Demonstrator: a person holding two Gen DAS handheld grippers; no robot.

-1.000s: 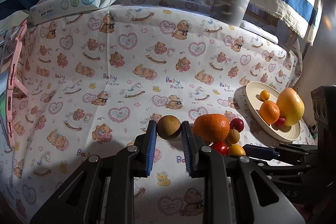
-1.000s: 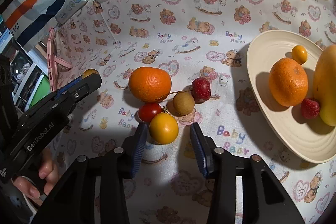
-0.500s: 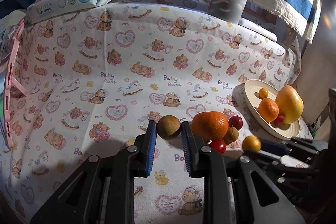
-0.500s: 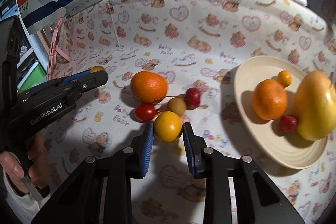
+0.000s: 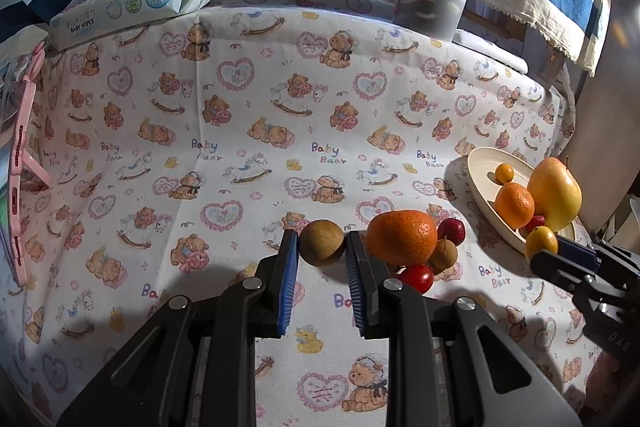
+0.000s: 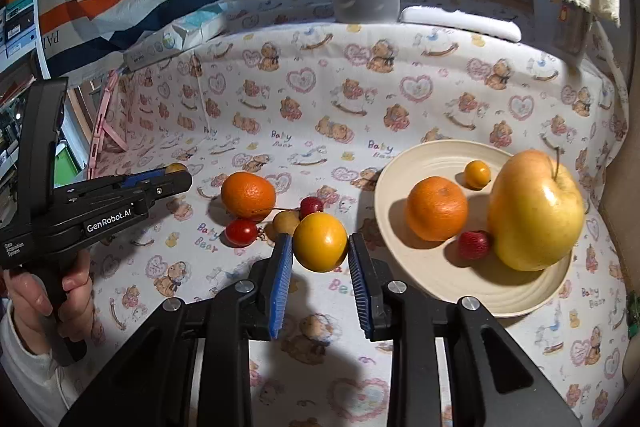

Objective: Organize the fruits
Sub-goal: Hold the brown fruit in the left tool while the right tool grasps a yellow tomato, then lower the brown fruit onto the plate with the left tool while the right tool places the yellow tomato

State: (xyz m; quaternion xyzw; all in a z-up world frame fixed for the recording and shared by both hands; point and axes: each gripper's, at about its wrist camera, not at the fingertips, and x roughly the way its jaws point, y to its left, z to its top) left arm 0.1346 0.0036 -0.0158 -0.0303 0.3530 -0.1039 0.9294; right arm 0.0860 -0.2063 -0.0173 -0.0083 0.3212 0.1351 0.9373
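Right wrist view: your right gripper [image 6: 320,247] is clamped on the round yellow-orange fruit [image 6: 320,241], carried just left of the cream ribbed plate [image 6: 476,303], which holds a large yellow apple [image 6: 536,211], a mandarin [image 6: 437,209], a small red berry [image 6: 474,244] and a tiny yellow fruit [image 6: 477,174]. Your left gripper [image 5: 322,247] is closed on the brown round fruit [image 5: 322,242], near the loose orange [image 5: 401,237] on the tabletop [image 5: 240,155]. The smooth fruit could slip from the pads, or roll off the crowded plate if dropped near its rim. Only the right view shows the plate's free space and your hand [image 6: 60,291]; only the left view shows the brown fruit's grip.
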